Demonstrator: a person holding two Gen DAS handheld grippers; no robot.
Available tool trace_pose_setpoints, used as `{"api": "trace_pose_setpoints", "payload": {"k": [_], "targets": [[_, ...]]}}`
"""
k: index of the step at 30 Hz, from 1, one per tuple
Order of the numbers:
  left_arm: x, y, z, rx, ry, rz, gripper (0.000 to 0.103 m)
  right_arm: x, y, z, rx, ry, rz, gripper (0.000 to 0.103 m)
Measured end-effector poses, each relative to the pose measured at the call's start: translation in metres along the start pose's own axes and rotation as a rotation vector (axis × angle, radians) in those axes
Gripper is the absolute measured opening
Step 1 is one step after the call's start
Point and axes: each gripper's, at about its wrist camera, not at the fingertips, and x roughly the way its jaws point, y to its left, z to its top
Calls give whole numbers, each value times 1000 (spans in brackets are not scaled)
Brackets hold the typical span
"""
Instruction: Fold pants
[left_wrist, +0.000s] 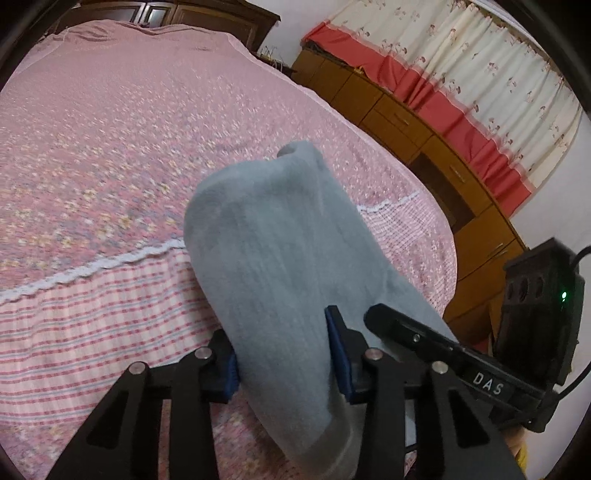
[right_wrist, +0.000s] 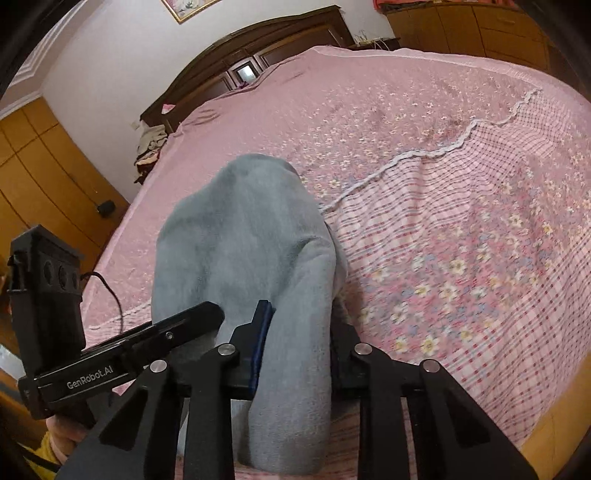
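Note:
The grey fleece pants (left_wrist: 273, 254) hang in a thick bunch above the pink bed. My left gripper (left_wrist: 284, 354) is shut on the pants, its blue pads pressing the cloth from both sides. The right gripper (left_wrist: 424, 339) shows just to its right, lying against the same cloth. In the right wrist view my right gripper (right_wrist: 295, 350) is shut on the pants (right_wrist: 251, 236), which rise in a hump ahead of the fingers. The left gripper (right_wrist: 147, 332) shows close at its left. Both hold the pants lifted off the bed.
A pink floral bedspread (left_wrist: 110, 155) with a white lace band and striped part covers the bed (right_wrist: 461, 192). A wooden cabinet (left_wrist: 424, 140) under red and cream curtains runs on one side, wooden wardrobes (right_wrist: 44, 177) on the other. A dark headboard (right_wrist: 258, 48) is at the far end.

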Motion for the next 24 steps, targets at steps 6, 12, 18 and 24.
{"api": "trace_pose_setpoints", "payload": {"k": [6, 12, 18, 24], "targets": [[-40, 14, 7, 18, -56, 22, 39, 2, 34, -5, -26, -8, 37, 26], [-85, 35, 9, 6, -116, 70, 39, 13, 75, 1, -84, -8, 96, 26], [-122, 66, 9, -23, -159, 134, 39, 37, 115, -1, -142, 37, 159, 26], [-145, 100, 4, -53, -166, 205, 39, 68, 153, -9, -184, 89, 210, 26]]}}
